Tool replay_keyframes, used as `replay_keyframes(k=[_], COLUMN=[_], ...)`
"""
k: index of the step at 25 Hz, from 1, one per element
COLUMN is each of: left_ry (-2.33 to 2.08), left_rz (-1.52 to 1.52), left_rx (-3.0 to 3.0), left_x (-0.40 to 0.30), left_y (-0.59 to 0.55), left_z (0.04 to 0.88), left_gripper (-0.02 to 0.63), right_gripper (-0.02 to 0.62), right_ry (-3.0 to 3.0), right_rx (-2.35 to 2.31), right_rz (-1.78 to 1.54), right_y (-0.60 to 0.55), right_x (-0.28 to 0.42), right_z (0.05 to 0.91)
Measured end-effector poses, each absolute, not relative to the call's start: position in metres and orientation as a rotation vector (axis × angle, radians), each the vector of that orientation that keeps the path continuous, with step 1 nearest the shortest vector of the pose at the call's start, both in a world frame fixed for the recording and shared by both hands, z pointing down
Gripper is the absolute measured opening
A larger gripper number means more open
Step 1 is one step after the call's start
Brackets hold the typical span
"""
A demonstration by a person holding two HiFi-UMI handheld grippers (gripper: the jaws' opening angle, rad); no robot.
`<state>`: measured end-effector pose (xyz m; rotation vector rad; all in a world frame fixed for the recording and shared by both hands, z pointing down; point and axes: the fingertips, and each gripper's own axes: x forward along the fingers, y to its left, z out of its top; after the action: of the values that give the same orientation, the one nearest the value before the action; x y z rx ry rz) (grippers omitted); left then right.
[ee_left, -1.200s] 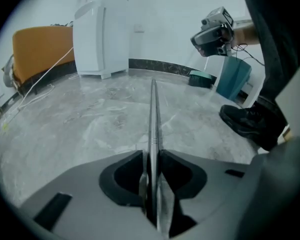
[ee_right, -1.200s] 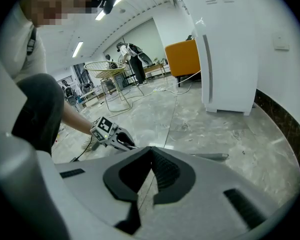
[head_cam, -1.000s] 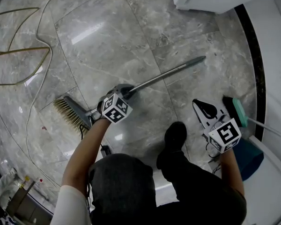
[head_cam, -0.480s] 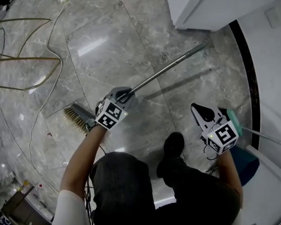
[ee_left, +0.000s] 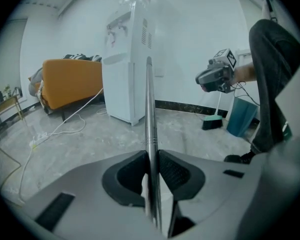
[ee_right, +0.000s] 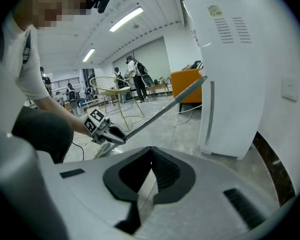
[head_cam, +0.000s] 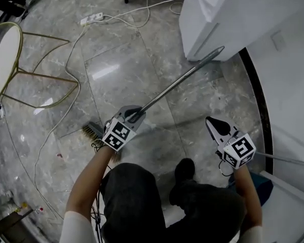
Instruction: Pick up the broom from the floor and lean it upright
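Metal broom handle [head_cam: 182,79] lifted higher, left gripper [head_cam: 136,114] clamping it; right gripper [head_cam: 213,123] apparently closed

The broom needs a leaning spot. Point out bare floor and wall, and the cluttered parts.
Bare floor lies between the cable and the dispenser, and between the broom and the skirting. The wall above the skirting, right of the dispenser, is mostly bare. Crowded: chair and power strip at left, bin at lower right.

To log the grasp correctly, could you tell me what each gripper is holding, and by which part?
The left gripper clamps the broom on its metal handle, near the brush head; the right gripper holds nothing.
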<state>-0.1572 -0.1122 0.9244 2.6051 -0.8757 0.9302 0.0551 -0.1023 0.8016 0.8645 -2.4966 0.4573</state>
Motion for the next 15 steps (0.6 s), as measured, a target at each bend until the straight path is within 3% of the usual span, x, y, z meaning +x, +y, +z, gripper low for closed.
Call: replay_keyframes(k=[15], left_ry=[-1.032], left_rz=[0.707], left_rx=[2.661], left_x=[-0.144], left_y=[-0.158], left_z=[0.810], left_gripper=[0.075], right_gripper=[0.002], right_ry=[-2.579], right_rx=[0.932], right_rz=[0.402], right_y=[-0.131], right_x=[0.050], right_z=[0.707])
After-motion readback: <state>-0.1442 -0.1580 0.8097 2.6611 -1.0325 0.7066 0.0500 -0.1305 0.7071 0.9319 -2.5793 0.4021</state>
